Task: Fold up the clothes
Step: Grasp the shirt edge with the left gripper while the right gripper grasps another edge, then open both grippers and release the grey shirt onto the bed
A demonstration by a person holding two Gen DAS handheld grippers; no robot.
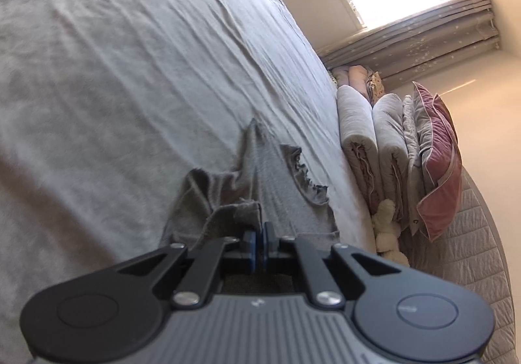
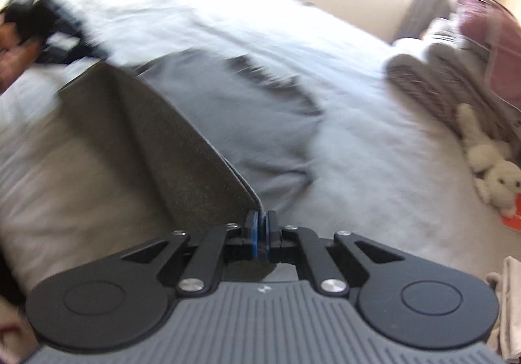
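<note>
A grey garment (image 1: 260,175) with a ruffled sleeve edge lies on the grey bed sheet (image 1: 114,54). My left gripper (image 1: 260,227) is shut on one edge of it, and the cloth runs away from the jaws across the bed. In the right wrist view the same grey garment (image 2: 228,109) is stretched and partly lifted. My right gripper (image 2: 260,217) is shut on its near edge, and a taut fold rises to the left toward my left gripper (image 2: 55,35), blurred at the upper left. The right wrist view is motion-blurred.
Folded quilts (image 1: 368,136) and a pink pillow (image 1: 439,155) are stacked at the head of the bed, with a cream plush toy (image 2: 488,162) beside them. A curtain (image 1: 423,44) and a bright window lie behind. A pale cloth (image 2: 508,298) shows at the right edge.
</note>
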